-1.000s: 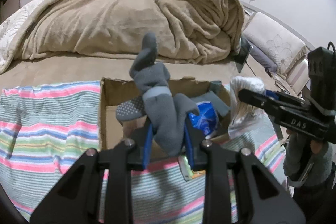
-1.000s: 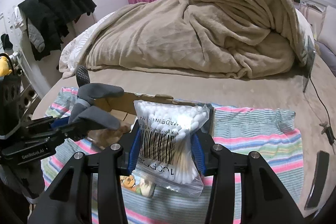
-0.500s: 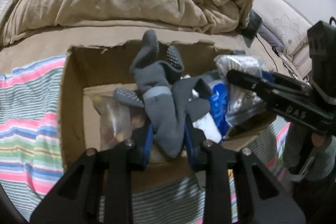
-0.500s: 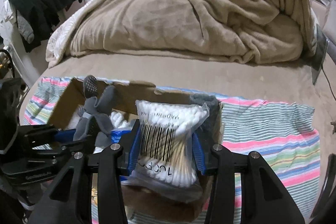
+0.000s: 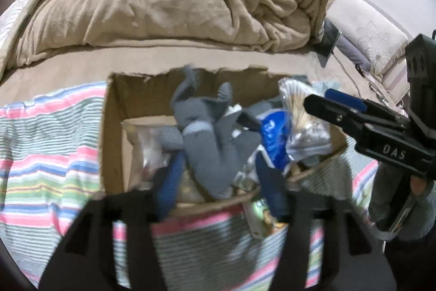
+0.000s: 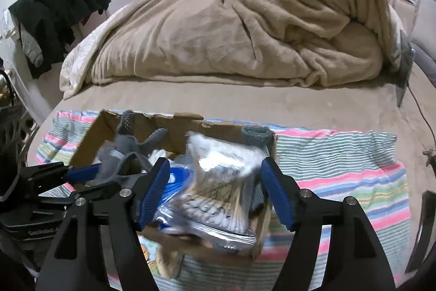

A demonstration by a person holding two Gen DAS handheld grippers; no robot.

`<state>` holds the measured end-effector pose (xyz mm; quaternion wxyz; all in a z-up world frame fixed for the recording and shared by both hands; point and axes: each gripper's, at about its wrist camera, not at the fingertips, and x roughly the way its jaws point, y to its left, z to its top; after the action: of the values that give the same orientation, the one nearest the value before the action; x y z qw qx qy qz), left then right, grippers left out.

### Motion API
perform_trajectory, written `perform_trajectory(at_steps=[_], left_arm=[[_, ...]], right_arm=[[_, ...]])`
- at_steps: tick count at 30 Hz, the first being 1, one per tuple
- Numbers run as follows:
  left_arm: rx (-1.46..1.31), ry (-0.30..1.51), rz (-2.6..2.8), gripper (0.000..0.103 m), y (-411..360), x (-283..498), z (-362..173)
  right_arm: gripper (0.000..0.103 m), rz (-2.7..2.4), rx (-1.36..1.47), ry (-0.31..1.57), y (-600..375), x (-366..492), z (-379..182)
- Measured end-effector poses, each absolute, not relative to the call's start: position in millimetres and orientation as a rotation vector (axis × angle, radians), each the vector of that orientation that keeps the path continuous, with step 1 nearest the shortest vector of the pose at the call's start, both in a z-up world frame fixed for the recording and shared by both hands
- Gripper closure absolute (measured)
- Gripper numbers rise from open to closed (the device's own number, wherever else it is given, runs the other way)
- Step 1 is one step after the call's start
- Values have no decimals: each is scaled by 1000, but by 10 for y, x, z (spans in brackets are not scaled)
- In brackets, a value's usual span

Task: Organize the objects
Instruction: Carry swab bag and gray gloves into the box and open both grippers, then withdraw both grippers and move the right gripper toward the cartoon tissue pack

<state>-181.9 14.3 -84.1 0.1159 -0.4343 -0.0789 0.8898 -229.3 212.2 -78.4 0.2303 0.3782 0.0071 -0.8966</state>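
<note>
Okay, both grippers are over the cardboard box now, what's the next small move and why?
Probably lift both grippers straight up and clear. The right gripper stands open, and the bag of cotton swabs lies in the cardboard box. The left gripper is also open around the grey gloves, which sit among the box contents, so nothing seems left to release.

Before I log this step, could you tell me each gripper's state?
Left gripper: open, the grey gloves loose between its fingers.
Right gripper: open, the cotton swab bag released.
</note>
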Motion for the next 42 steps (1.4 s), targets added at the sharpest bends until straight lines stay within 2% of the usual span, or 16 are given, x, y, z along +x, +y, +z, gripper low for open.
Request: perform_trajectory(at_steps=[1, 15, 25, 34, 38, 42], left_arm=[[-1260, -240, 2610, 32, 136, -1762, -796], [-1159, -260, 2694, 31, -57, -1041, -363], [-1186, -252, 2756, 31, -162, -613, -386], [-1234, -315, 2782, 31, -345, -401, -531], [-1255, -324, 2791, 31, -415, -354, -606], [-1268, -339, 2801, 31, -487, -332, -675]], right_arm=[[30, -2471, 1033, 24, 2130, -2250, -743], [30, -2488, 1038, 27, 2187, -1639, -493], [30, -2460, 1022, 24, 2112, -1345, -435], [30, -2406, 1052, 55, 1971, -1191, -551], [20, -2381, 1071, 57, 1897, -1197, -647], [20, -2361, 1109, 69, 1810, -1227, -788]])
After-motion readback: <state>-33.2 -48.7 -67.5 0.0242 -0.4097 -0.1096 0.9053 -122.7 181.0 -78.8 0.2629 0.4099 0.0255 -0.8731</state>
